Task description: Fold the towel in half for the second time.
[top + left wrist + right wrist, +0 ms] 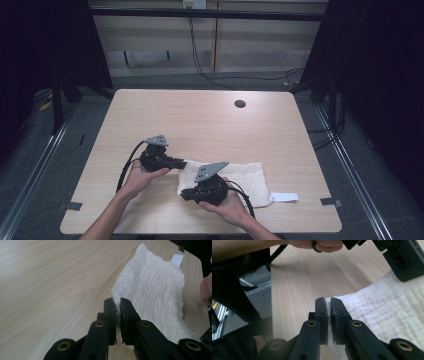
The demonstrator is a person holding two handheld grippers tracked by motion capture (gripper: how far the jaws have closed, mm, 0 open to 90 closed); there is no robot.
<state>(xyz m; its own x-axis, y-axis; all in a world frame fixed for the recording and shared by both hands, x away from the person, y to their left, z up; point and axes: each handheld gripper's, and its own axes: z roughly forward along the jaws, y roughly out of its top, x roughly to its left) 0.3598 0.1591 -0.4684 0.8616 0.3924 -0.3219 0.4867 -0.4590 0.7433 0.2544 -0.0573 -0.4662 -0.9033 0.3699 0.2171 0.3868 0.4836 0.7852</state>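
A white waffle-weave towel (242, 175) lies on the near right part of the light wooden table (200, 115), with a white label (286, 197) at its right end. My left gripper (181, 162) is at the towel's far left corner. In the left gripper view its jaws are shut on that corner of the towel (155, 290), which is lifted a little. My right gripper (184, 195) is at the near left corner, shut on the towel's edge (387, 310). The left gripper's body (402, 260) shows in the right gripper view.
A dark round hole (240, 104) sits near the table's far edge. Grey tape marks (73, 205) (331, 201) lie by the two near corners. Cables trail from both grippers toward the person. Dark curtains and a metal frame flank the table.
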